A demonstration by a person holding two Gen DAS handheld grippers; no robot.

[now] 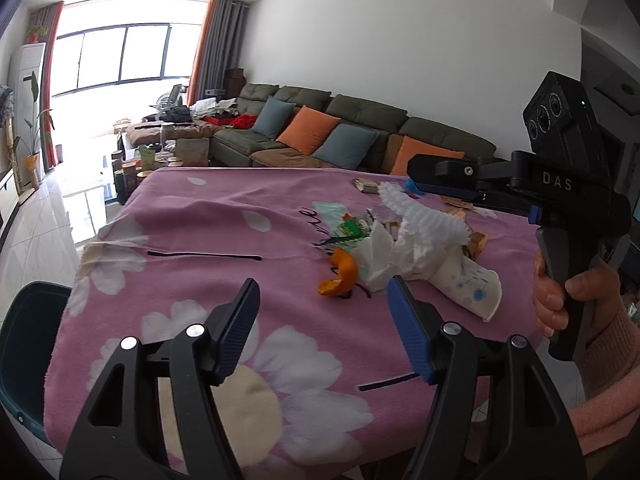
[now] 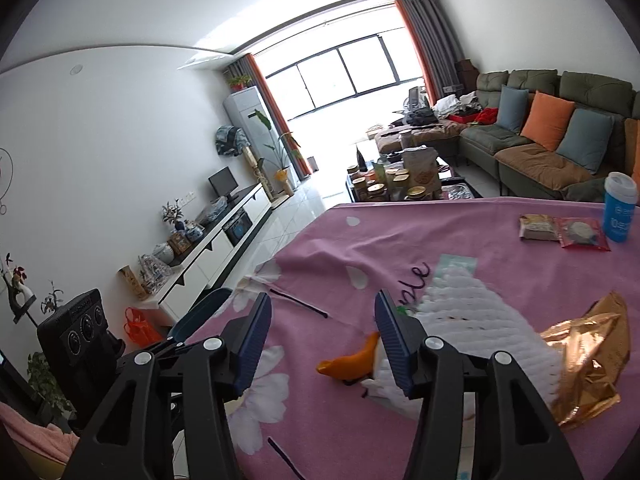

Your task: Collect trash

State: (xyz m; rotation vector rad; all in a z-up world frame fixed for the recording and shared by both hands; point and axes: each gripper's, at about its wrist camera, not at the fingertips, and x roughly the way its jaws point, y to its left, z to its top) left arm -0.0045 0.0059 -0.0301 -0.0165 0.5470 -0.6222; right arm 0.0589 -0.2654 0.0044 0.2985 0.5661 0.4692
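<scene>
Left gripper: jaws apart, empty. Right gripper: jaws apart, empty (above pink tablecloth). Ahead: orange peel, crumpled tissue, foam net.

Trash lies heaped on the table: peel left of tissue, cup right, sofa behind.

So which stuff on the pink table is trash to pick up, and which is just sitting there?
Trash, most likely:
orange peel
crumpled tissue
paper cup
white foam net
gold wrapper

Probably just sitting there:
blue bottle
sealed snack packets
</scene>
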